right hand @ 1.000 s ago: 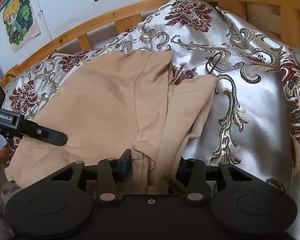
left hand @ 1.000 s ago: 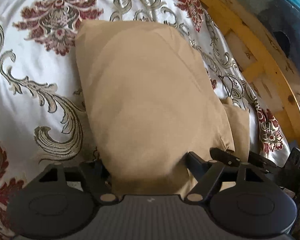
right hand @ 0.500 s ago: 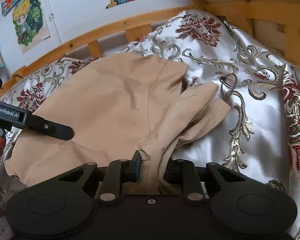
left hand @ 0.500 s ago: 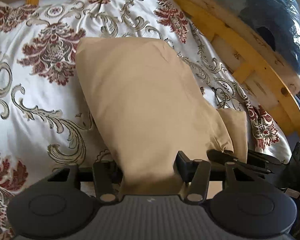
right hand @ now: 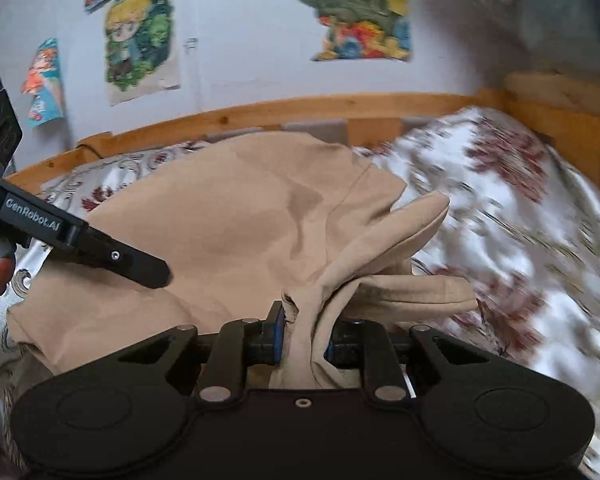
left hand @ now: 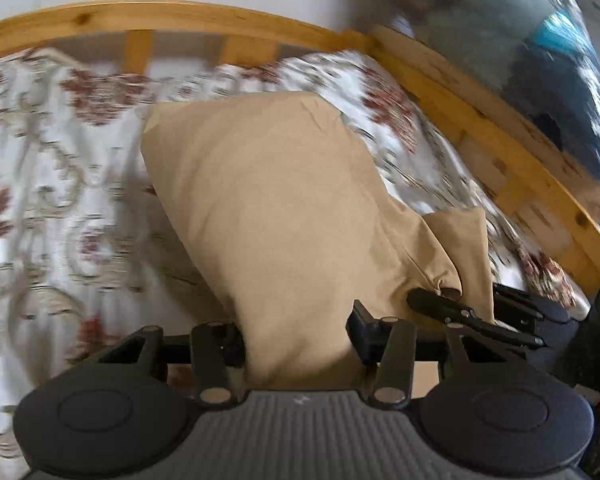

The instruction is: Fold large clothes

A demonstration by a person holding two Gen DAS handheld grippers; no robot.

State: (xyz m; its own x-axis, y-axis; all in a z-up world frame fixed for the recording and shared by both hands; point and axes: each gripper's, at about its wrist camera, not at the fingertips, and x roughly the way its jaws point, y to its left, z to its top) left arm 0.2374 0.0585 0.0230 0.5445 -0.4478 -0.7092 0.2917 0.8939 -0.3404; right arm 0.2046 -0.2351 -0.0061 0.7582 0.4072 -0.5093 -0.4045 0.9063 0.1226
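Note:
A large tan garment (left hand: 276,208) lies on a bed, its near edge raised. My left gripper (left hand: 296,340) is shut on its near edge, with cloth bunched between the jaws. My right gripper (right hand: 305,338) is shut on a gathered fold of the same garment (right hand: 240,220), with a sleeve (right hand: 392,236) trailing to the right. The left gripper's fingers (right hand: 132,264) show at the left of the right wrist view. The right gripper's fingers (left hand: 452,312) show at the right of the left wrist view.
The bed has a white satin cover (left hand: 60,184) with red and gold floral print, also on the right (right hand: 520,220). A wooden bed rail (left hand: 220,16) runs behind and along the right side (right hand: 300,108). Posters (right hand: 140,40) hang on the wall.
Both grippers have risen and tilted up with the garment's near edge, so wall and rail have come into view. The right gripper's jaws closed tighter on the fold.

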